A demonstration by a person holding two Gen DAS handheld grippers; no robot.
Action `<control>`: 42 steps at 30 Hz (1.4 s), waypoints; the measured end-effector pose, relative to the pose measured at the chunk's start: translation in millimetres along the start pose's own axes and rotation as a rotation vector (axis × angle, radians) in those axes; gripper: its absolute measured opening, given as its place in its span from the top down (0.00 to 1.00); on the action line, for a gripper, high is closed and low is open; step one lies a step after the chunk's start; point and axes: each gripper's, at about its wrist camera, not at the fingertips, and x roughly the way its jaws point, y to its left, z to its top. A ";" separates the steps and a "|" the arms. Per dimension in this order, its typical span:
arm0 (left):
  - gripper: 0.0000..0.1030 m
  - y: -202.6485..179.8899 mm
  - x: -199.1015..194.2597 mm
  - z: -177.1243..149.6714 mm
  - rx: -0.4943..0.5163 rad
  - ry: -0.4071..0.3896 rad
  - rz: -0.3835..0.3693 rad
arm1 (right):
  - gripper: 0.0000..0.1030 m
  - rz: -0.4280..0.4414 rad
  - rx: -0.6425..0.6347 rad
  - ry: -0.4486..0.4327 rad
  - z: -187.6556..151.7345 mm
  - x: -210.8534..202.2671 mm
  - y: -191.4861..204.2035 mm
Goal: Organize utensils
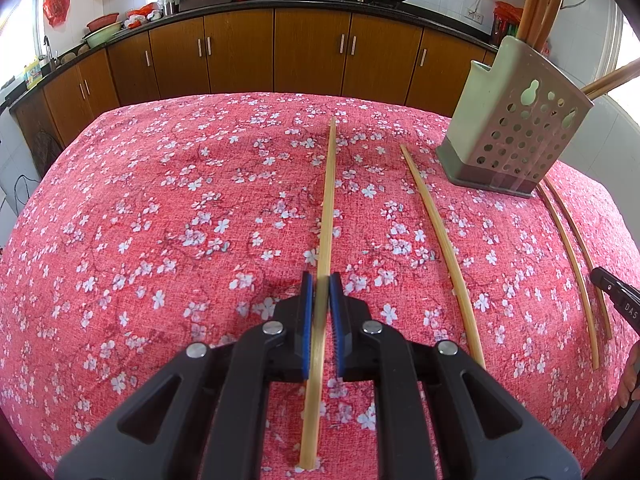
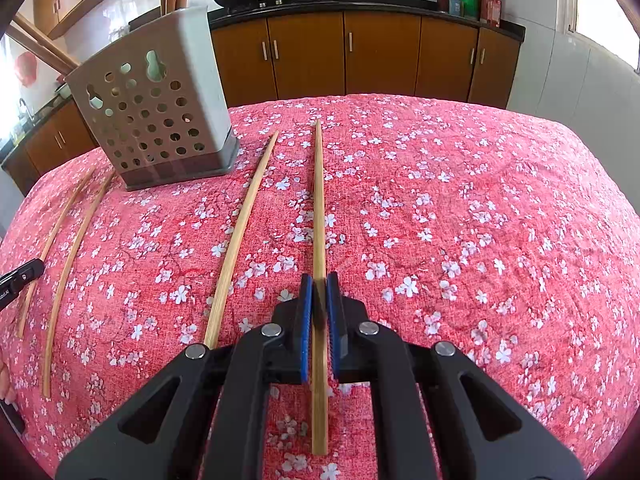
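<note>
Several bamboo chopsticks lie lengthwise on the red floral tablecloth (image 1: 160, 220). My left gripper (image 1: 321, 280) has its blue pads closed around one chopstick (image 1: 326, 208) near its near end. My right gripper (image 2: 320, 280) is closed around another chopstick (image 2: 319, 200) the same way. A grey perforated utensil holder (image 1: 516, 128), with several chopsticks standing in it, sits at the far right in the left wrist view and at the far left in the right wrist view (image 2: 156, 112). Each held chopstick still rests along the cloth.
Loose chopsticks lie between the grippers: one (image 1: 440, 236) right of my left gripper, two thin ones (image 1: 568, 256) beyond it; the same show in the right view (image 2: 240, 232) (image 2: 68, 264). Brown kitchen cabinets (image 1: 312, 52) and a counter with woks stand behind the table.
</note>
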 end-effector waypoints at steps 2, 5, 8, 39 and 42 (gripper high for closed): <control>0.88 0.1 0.0 0.0 0.000 0.000 0.000 | 0.92 0.001 0.001 0.000 -0.1 -0.2 -0.5; 0.88 0.1 -0.1 0.1 0.000 0.000 0.000 | 0.92 0.001 0.003 0.000 -0.6 -0.5 0.2; 0.88 0.1 0.0 0.1 0.000 0.000 0.000 | 0.92 0.002 0.003 0.000 -0.6 -0.4 -0.1; 0.88 -1.2 -1.4 0.4 -0.003 0.000 -0.001 | 0.91 0.001 0.002 0.008 1.1 -0.1 -0.6; 0.88 -1.3 -1.9 0.3 -0.003 -0.001 -0.003 | 0.91 0.007 0.007 0.008 1.7 -0.6 -1.2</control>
